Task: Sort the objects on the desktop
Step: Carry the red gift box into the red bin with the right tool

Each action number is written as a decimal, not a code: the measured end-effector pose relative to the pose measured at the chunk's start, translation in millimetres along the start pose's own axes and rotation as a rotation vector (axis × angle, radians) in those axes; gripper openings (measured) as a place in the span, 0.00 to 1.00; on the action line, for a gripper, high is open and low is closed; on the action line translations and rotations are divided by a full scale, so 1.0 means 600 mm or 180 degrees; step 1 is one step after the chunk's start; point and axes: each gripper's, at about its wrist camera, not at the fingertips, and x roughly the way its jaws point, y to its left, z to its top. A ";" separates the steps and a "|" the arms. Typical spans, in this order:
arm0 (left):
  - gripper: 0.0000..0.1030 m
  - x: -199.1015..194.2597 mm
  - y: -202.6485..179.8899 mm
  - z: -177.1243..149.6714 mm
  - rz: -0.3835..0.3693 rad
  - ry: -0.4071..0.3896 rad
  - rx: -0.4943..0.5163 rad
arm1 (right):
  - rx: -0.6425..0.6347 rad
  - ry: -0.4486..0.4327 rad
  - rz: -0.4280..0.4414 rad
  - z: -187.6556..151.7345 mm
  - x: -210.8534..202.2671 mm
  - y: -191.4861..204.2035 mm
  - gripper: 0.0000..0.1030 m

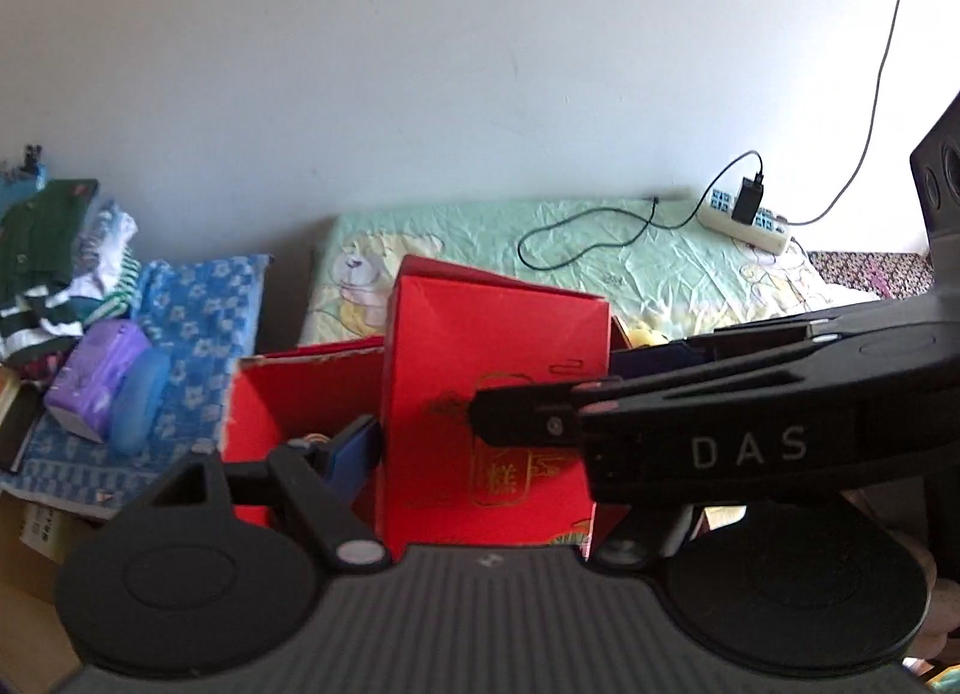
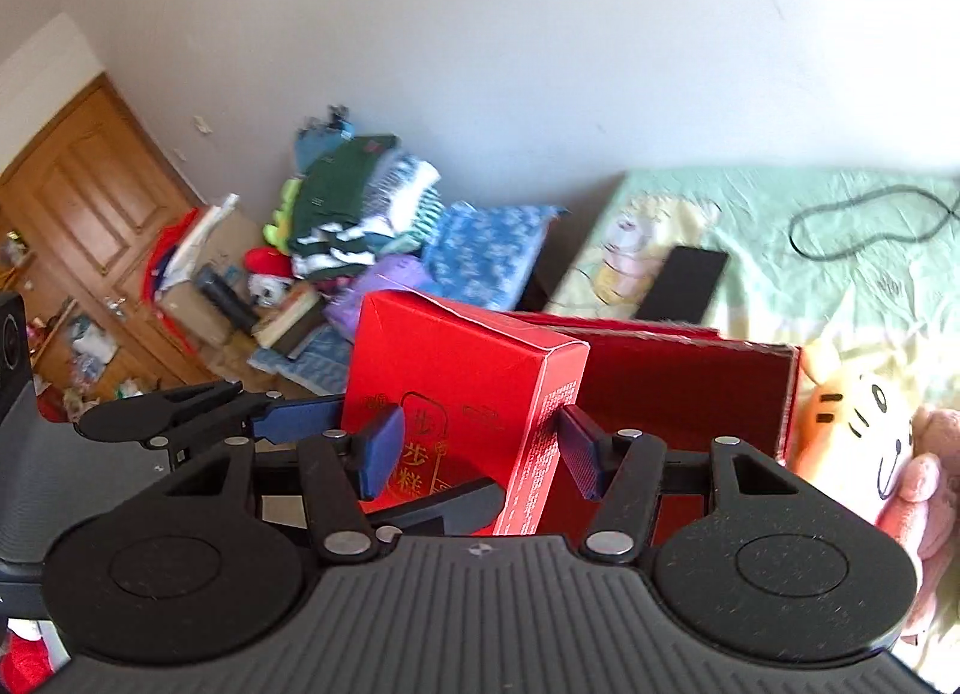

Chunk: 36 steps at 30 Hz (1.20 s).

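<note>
Both grippers tilted downward over bed, each clamped on same red box [image 2: 462, 394].

Right gripper [image 2: 474, 454]: blue pads [image 2: 378, 448] pressed on box's two narrow sides, jaws fairly wide, box upright between them.

Left gripper [image 1: 474, 454]: left blue pad [image 1: 351, 448] against box's left face; right finger hidden behind right gripper crossing in front, grip there not visible.

Box raised in front of open red case [image 2: 690, 382], above green sheet [image 1: 600, 250]. Plush toys [image 2: 864, 430] at right.
</note>
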 end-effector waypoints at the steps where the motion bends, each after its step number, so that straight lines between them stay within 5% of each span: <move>1: 0.76 0.014 0.000 0.007 -0.0017 0.0051 0.0026 | 0.0012 0.0035 -0.0035 0.001 0.012 -0.004 0.58; 12: 0.76 0.170 0.055 -0.030 -0.0394 0.0698 -0.0049 | 0.0348 0.0597 -0.0334 -0.019 0.125 -0.054 0.58; 23: 0.74 0.253 0.109 -0.057 -0.0457 0.1316 -0.0129 | 0.0748 0.1276 -0.0592 -0.028 0.230 -0.074 0.51; 25: 0.71 0.252 0.122 -0.056 -0.0484 0.1326 -0.0167 | 0.0847 0.1363 -0.0612 -0.030 0.242 -0.081 0.45; 36: 0.62 0.218 0.160 -0.064 -0.0627 0.1161 -0.0152 | 0.1266 0.1497 -0.0423 -0.036 0.267 -0.082 0.47</move>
